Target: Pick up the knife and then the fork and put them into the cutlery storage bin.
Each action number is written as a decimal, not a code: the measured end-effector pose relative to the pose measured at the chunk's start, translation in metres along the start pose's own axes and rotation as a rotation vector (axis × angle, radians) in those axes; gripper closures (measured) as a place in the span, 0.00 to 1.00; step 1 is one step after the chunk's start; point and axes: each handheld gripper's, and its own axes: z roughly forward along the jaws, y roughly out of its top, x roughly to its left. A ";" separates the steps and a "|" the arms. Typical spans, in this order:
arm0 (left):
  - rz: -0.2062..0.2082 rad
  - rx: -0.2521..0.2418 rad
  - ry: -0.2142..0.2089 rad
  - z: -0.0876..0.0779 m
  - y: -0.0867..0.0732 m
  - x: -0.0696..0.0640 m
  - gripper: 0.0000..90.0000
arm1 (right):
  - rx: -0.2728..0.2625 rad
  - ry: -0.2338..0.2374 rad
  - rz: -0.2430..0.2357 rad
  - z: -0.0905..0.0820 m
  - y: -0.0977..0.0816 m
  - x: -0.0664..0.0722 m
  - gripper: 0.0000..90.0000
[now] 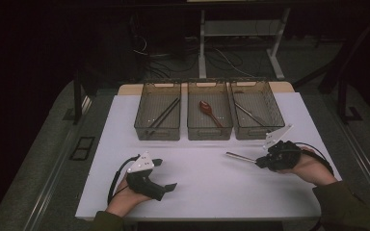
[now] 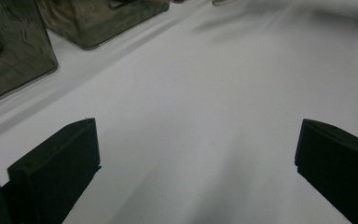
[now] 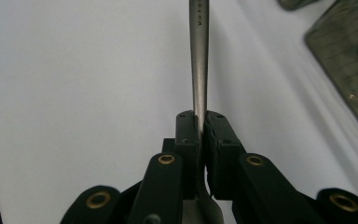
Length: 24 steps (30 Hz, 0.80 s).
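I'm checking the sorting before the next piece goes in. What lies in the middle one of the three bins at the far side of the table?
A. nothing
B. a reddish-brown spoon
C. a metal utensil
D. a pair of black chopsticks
B: in the high view a reddish-brown spoon lies slantwise in the middle bin, with its bowl toward the far end.
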 end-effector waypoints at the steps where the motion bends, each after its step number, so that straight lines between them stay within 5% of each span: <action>1: 0.000 0.000 0.000 0.000 0.000 0.000 0.00 | -0.009 -0.014 0.005 -0.002 -0.001 -0.002 0.92; 11: -0.003 -0.001 0.001 0.001 0.000 0.000 0.00 | -0.100 -0.047 0.097 -0.023 -0.006 -0.015 0.93; 24: -0.003 0.000 0.006 0.000 0.000 0.001 0.00 | -0.172 -0.172 0.199 -0.046 0.010 -0.046 0.92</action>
